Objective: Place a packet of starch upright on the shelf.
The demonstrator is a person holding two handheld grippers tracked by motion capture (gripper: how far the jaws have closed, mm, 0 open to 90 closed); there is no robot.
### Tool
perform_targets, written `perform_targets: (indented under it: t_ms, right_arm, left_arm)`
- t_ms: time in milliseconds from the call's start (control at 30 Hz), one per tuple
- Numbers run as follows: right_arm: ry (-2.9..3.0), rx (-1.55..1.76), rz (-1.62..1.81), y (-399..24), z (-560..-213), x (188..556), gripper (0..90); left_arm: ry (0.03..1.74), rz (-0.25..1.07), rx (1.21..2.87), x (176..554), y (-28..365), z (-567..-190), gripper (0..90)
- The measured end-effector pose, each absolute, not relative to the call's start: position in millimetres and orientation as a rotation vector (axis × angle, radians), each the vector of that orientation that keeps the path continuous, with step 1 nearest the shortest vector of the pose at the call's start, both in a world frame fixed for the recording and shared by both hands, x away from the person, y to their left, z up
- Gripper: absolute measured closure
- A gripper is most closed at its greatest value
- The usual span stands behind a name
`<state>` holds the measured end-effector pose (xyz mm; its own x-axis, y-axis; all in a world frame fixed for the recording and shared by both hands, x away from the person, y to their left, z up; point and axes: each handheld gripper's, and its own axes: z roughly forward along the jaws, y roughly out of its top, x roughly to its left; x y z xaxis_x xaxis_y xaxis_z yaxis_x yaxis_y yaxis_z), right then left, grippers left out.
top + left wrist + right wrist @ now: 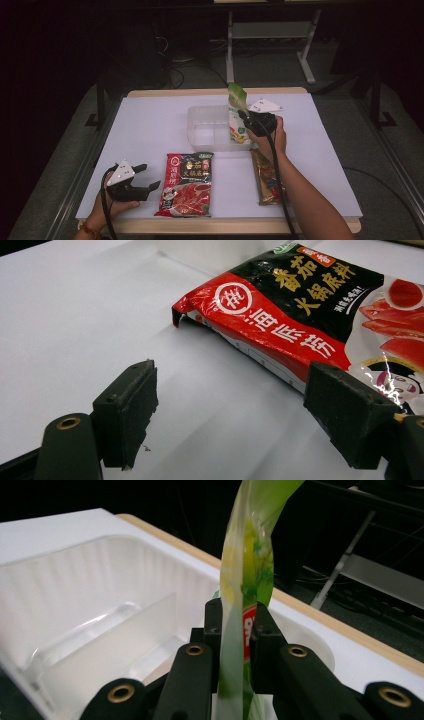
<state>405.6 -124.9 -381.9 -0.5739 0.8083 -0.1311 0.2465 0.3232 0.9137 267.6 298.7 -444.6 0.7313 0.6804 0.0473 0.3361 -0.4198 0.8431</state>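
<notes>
- Right gripper (244, 116): I have it at the right end of the clear plastic container (200, 134), jaws nearly together with a green and white pouch (238, 120) pinched between them. In the right gripper view the pads sit against both faces of the pouch (245, 605).
- Green and white pouch: it stands upright, its lower part against the container's right end, its green top edge bending over above the jaws. I cannot tell whether its bottom rests on the container floor.
- Clear plastic container: it sits on the white table (150, 130), towards the far middle; the right gripper view shows a divider wall (100, 640) inside it.
- Left gripper (145, 180): I hold it low at the near left of the table, jaws wide apart, nothing between them. The left gripper view shows bare table between the pads.
- Red and black sachet (187, 184): it lies flat just beside the left gripper, near the table's front edge; one corner lifts slightly in the left gripper view (300, 305).
- Gold and red packet (265, 180): flat on the table, partly under my right forearm.
</notes>
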Motion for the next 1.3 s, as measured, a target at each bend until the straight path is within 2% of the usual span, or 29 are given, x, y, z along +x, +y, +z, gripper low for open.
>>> perform_targets:
  t_ms: [600,900,1300]
  right_arm:
    - [2.071,0.935,1.219,-137.1,-396.7,392.6,80.2]
    - [2.093,0.915,1.21,-143.1,-392.3,389.3,75.2]
    - [2.08,0.888,1.238,-161.5,-377.8,369.5,73.2]
  left_arm:
    - [0.773,0.48,2.05,267.7,296.8,-446.4,20.6]
    - [0.774,0.487,2.055,268.6,297.6,-446.5,20.6]
    - [0.768,0.497,2.05,267.6,297.3,-444.9,20.6]
